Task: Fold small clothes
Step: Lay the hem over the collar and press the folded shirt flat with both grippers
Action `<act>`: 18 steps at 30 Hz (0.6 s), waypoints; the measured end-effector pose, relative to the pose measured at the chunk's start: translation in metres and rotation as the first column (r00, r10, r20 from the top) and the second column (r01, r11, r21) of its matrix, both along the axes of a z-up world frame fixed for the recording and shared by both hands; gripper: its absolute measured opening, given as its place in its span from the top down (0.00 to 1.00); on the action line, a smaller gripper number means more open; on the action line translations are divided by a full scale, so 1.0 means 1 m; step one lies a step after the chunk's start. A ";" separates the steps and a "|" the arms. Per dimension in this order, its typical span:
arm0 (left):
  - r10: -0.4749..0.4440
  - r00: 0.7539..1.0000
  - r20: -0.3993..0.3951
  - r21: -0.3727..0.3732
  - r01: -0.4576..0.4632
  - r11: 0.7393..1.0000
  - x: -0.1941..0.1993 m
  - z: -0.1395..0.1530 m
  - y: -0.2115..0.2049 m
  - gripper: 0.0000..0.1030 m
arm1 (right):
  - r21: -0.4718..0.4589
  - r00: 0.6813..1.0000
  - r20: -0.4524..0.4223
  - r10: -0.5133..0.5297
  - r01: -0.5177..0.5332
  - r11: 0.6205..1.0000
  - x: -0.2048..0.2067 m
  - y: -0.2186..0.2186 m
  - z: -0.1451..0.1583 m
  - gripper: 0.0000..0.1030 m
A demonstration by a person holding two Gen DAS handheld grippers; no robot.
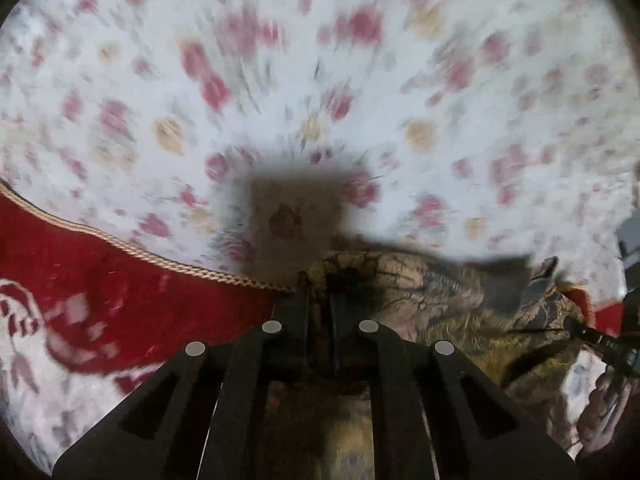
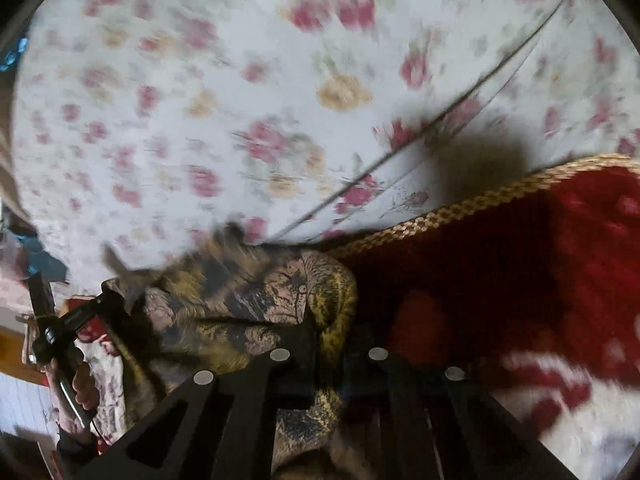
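The patterned garment (image 1: 420,292) hangs above the floral bedsheet (image 1: 320,60), just beside the red blanket (image 1: 120,280) with gold braid. The left gripper (image 1: 320,292) is clamped on the garment's edge, and the right gripper (image 2: 324,332) pinches another part of the garment.

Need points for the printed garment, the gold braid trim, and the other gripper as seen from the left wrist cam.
printed garment (image 1: 420,284): left wrist view, on its patterned top fold.
gold braid trim (image 2: 460,210): right wrist view, mid-length of the braid.
right gripper (image 1: 580,330): left wrist view, at its fingertips.
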State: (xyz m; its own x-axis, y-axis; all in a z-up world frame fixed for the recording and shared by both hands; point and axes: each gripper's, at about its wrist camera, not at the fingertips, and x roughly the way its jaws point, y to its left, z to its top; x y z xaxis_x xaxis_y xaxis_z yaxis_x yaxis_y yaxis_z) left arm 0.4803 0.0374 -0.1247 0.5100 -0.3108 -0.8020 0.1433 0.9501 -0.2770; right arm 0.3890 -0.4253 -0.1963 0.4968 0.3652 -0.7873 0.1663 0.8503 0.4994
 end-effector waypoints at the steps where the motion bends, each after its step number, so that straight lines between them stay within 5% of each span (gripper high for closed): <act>1: -0.003 1.000 0.018 -0.018 0.003 1.000 -0.013 0.009 0.007 0.93 | -0.003 1.000 0.031 0.001 -0.001 1.000 -0.015 0.003 0.013 0.93; 8: -0.008 0.991 0.131 -0.122 0.025 0.992 -0.179 0.064 0.067 0.93 | -0.042 0.991 0.133 0.001 0.005 0.999 -0.155 0.032 0.072 0.93; 12: 0.042 0.994 0.103 -0.115 -0.030 0.993 -0.252 0.031 0.085 0.93 | -0.039 0.990 0.115 -0.082 0.087 0.995 -0.235 0.057 0.064 0.93; 18: 0.136 0.991 -0.014 0.036 -0.136 0.990 -0.302 -0.052 0.071 0.92 | -0.053 0.979 0.056 -0.194 0.197 0.979 -0.298 0.077 0.010 0.93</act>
